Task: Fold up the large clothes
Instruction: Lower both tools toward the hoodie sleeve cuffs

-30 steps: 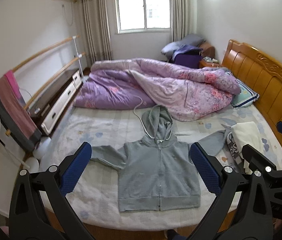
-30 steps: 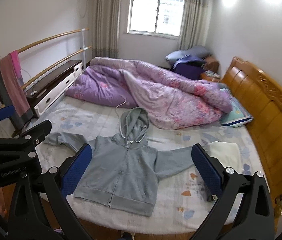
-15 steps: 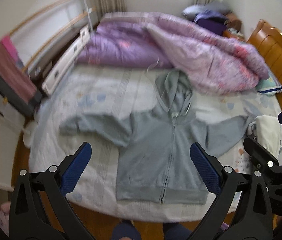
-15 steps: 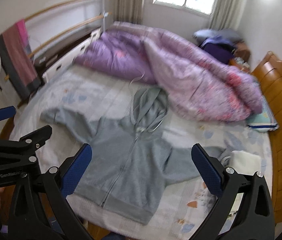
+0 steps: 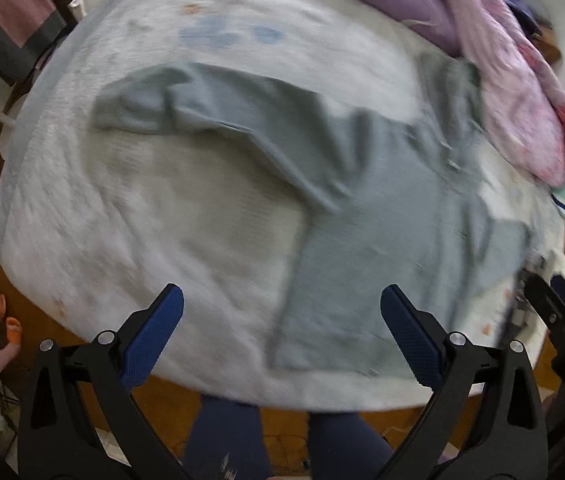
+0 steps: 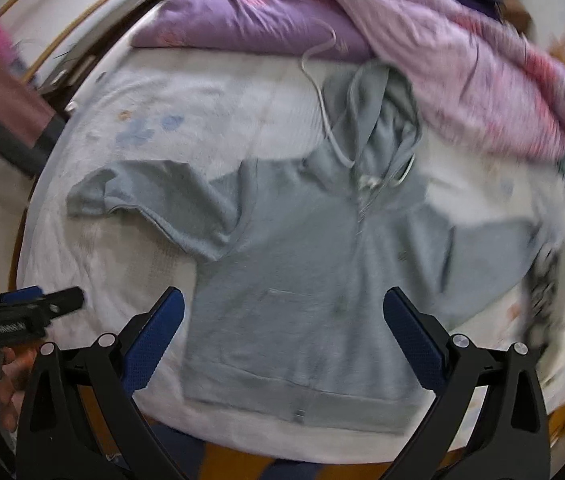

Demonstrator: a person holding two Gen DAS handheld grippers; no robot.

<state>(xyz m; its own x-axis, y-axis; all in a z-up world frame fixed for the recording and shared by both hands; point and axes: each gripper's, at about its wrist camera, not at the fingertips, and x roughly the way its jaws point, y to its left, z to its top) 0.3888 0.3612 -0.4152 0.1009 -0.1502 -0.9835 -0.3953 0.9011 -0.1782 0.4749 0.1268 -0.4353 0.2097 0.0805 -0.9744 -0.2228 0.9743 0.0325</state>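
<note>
both grippers, left gripper [image 5: 280, 322] and right gripper [image 6: 282, 324], hang wide open and empty above the grey hoodie [image 6: 298, 264], spread flat on the bed [image 5: 130, 216]. a purple quilt [image 6: 422, 48] touches its hood.

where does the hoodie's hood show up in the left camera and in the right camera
Left wrist: hood at upper right, blurred, its top against the purple quilt.
Right wrist: hood above centre, top edge at the quilt, white drawstring trailing up-left.
Shared landmark: the quilt, behind the hood in both views.
</note>
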